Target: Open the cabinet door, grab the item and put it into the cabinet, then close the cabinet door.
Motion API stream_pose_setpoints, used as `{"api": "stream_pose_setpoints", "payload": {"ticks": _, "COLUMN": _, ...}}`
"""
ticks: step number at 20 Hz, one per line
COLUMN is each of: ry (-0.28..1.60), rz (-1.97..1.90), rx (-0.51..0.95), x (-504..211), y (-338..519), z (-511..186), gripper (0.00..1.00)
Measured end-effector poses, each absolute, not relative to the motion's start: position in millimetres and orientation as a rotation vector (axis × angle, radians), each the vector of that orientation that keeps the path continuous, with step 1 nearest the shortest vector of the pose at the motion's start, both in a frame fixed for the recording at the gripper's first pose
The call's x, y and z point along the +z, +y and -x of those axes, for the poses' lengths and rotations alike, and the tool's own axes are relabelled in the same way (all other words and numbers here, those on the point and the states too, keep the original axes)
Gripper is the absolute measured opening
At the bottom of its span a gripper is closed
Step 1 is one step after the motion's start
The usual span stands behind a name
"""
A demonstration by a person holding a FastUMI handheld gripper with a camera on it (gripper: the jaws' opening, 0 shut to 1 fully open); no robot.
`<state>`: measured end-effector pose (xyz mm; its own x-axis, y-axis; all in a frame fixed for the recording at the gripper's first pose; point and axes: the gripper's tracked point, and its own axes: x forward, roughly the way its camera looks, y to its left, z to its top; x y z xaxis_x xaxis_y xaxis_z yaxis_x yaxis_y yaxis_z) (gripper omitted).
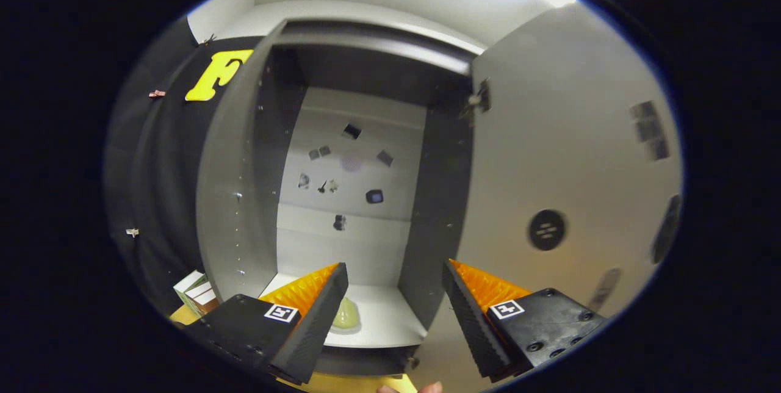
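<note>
Black cloth hangs on the booth wall (165,155) at the left of the frame. In the middle stands the cabinet (351,198), dark on its sides and white at the back. Its cabinet door (561,155) is swung open and fills the right of the frame. The fingers (395,313) at the bottom are spread wide and hold nothing. A small pale yellow-green item (345,313) sits on the white cabinet floor (384,313), just past the left finger. Small boxes (198,295) sit on the yellow counter (183,315) at the lower left. Fingertips of a hand (410,389) peek in at the bottom.
</note>
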<state>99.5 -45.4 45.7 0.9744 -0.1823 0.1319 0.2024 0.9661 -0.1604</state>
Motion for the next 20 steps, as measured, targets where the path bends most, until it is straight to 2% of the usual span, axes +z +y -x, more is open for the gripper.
{"api": "stream_pose_setpoints", "payload": {"ticks": 7, "ry": -0.176, "rz": 0.171, "rx": -0.223, "x": 49, "y": -71, "z": 40, "gripper": 0.98}}
{"api": "stream_pose_setpoints", "payload": {"ticks": 11, "ry": -0.138, "rz": 0.163, "rx": -0.253, "x": 29, "y": -99, "z": 108, "gripper": 0.98}}
{"api": "stream_pose_setpoints", "payload": {"ticks": 15, "ry": -0.129, "rz": 0.162, "rx": -0.249, "x": 35, "y": -138, "z": 151, "gripper": 0.98}}
{"api": "stream_pose_setpoints", "payload": {"ticks": 20, "ry": -0.126, "rz": 0.142, "rx": -0.413, "x": 45, "y": -232, "z": 174, "gripper": 0.97}}
